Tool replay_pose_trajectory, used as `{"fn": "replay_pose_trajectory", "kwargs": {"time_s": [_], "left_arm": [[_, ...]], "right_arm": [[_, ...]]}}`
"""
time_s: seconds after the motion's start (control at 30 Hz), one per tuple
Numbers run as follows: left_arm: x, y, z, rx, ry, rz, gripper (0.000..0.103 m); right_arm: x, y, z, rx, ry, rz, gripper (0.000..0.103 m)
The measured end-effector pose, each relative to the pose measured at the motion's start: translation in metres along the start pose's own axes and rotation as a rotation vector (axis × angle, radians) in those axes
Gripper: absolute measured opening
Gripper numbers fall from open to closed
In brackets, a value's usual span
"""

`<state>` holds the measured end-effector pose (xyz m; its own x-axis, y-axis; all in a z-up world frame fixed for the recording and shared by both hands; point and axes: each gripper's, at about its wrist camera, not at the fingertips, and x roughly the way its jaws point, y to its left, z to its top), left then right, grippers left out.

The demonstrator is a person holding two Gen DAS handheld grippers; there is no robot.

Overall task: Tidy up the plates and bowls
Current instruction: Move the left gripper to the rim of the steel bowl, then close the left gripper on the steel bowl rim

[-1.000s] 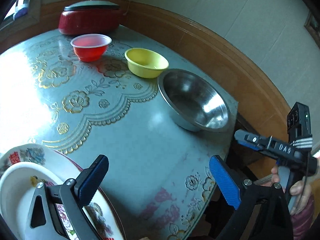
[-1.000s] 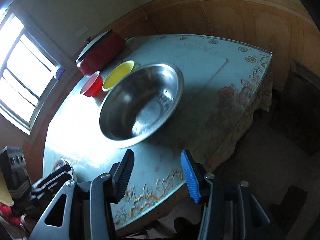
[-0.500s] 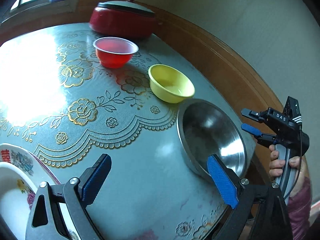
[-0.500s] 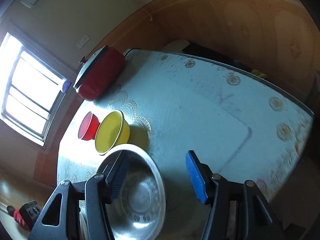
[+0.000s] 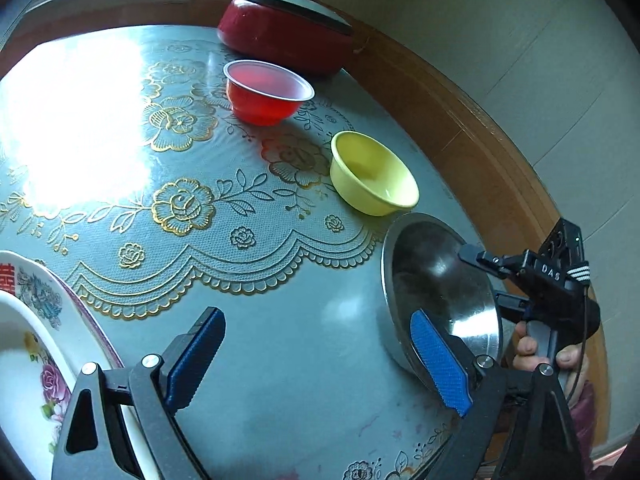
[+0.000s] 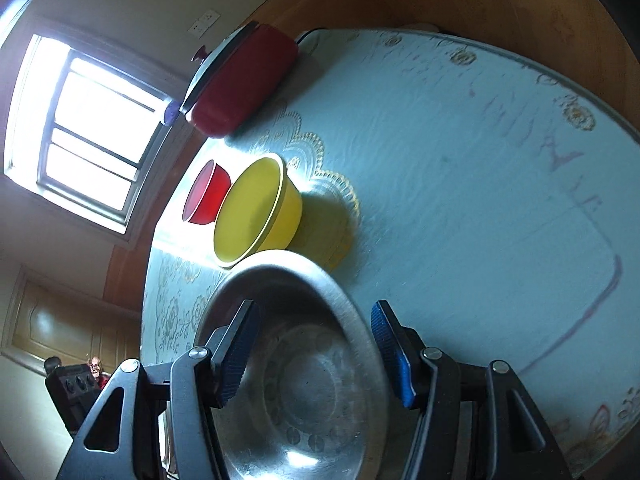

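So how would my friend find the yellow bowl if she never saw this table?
Start at the big red pot with a lid at the back of the table. Coming toward you there's a row: red bowl, yellow bowl, then a large metal bowl. It's the middle one, and the only yellow thing there.

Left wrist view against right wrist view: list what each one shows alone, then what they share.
Left wrist only: the floral plate with a white bowl on it, and the open right hand-held gripper straddling the steel bowl's rim. Right wrist only: the window and wall socket. Both: steel bowl, yellow bowl, red bowl, red lidded pot.
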<state>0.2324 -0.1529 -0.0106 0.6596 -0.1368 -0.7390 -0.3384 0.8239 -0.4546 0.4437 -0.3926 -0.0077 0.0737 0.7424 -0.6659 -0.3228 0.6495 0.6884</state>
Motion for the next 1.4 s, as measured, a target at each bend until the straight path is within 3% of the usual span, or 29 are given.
{"fn": "replay_pose_trajectory", "kwargs": {"time_s": [0.07, 0.13, 0.3, 0.43, 0.6, 0.9, 1.07, 1.4], "left_arm": [[0.000, 0.000, 0.000, -0.007, 0.006, -0.021, 0.090], [0.001, -0.004, 0.000, -0.002, 0.023, -0.061, 0.077], [0.006, -0.017, -0.004, 0.041, 0.057, -0.104, 0.066], [0.009, -0.022, -0.009, 0.061, 0.081, -0.082, 0.052], [0.005, -0.017, -0.016, 0.060, 0.065, -0.031, 0.042], [0.000, -0.006, -0.024, 0.046, 0.057, 0.036, 0.029], [0.009, -0.013, -0.027, 0.067, 0.066, 0.034, 0.029], [0.007, -0.021, -0.037, 0.122, 0.014, 0.072, 0.030]], "right_arm": [[0.005, 0.003, -0.005, -0.009, 0.019, 0.005, 0.061], [0.005, 0.006, -0.010, -0.020, 0.021, -0.007, 0.061], [0.008, 0.008, -0.024, -0.021, 0.041, -0.002, 0.062], [0.017, 0.015, -0.035, -0.038, 0.067, 0.033, 0.062], [0.033, 0.033, -0.048, -0.109, 0.134, 0.082, 0.062], [0.014, 0.025, -0.048, -0.167, 0.109, 0.022, 0.061], [0.008, 0.021, -0.049, -0.172, 0.109, -0.001, 0.036], [0.016, 0.035, -0.055, -0.259, 0.098, 0.006, 0.016]]}}
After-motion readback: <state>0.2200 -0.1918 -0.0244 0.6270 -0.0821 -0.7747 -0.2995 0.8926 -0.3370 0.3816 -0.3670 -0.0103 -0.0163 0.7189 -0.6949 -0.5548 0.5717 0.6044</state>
